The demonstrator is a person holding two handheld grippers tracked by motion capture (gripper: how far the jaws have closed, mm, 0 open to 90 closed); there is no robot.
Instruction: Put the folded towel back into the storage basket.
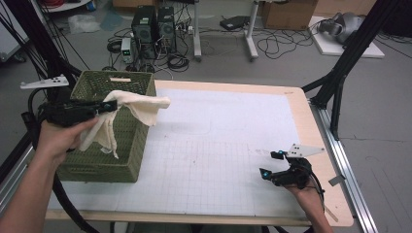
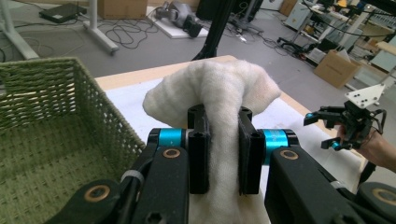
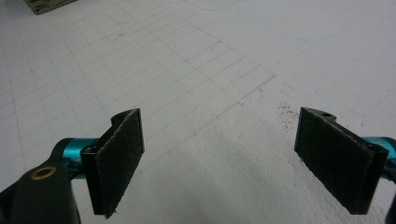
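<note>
A person's left gripper point(image 1: 104, 107) holds a cream cloth point(image 1: 138, 109) in the air above the near right rim of a green woven basket point(image 1: 124, 141) at the left of the table point(image 1: 311, 126), its jaws pinched narrow on a bunched fold. The cloth looks soft and light: it sags at once on either side of the jaws, one flap spilling right beyond the basket's corner, a longer tail hanging down the basket's right wall. Such limp fabric will likely drape, swing and catch on the wicker rather than drop cleanly, so a gathered fold near its middle, as taken here, seems the surest hold; a grip at one edge would leave more of it trailing. The right gripper point(image 1: 276, 165) rests low at the near right of the white gridded mat point(image 1: 218, 160), jaws spread wide with nothing between them. The left gripper view brings what the high view cannot: the cloth point(image 2: 223, 140) squeezed into a thick ridge between the two black pads point(image 2: 200, 154), its nap fuzzy, and the basket point(image 2: 51, 140) with bare woven bottom. The right gripper view adds the felt-like pads point(image 3: 119, 158) of the right gripper point(image 3: 229, 163) standing well apart over bare mat point(image 3: 201, 70). The high view alone gives the cloth's full hang and how far apart the two hands stand.
</note>
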